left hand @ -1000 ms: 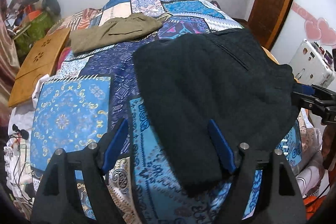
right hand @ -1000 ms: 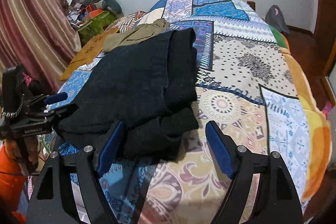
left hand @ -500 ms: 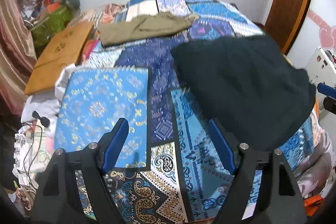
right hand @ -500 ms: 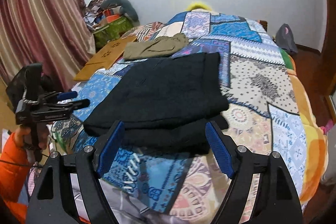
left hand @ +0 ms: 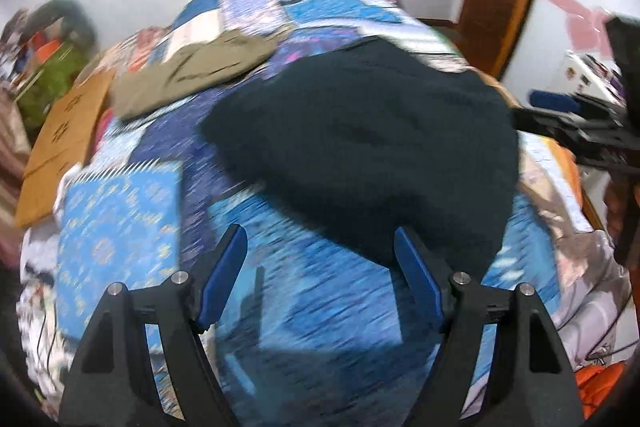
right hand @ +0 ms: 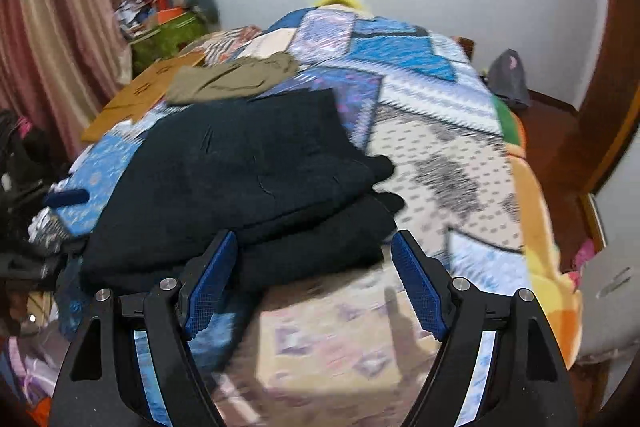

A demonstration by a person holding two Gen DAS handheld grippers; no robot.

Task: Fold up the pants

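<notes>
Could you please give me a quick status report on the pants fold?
Left gripper open, empty. Right gripper open, empty, at the near edge of the black pants. Pants lie folded on the bedspread. Olive garment lies beyond, clear.

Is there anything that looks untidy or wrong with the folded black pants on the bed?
The black pants lie folded in layers on the patchwork bedspread, but the stack is slightly askew: at its right side the layers do not line up, and corners stick out past the top layer. Both grippers, left and right, are open and hold nothing.
</notes>
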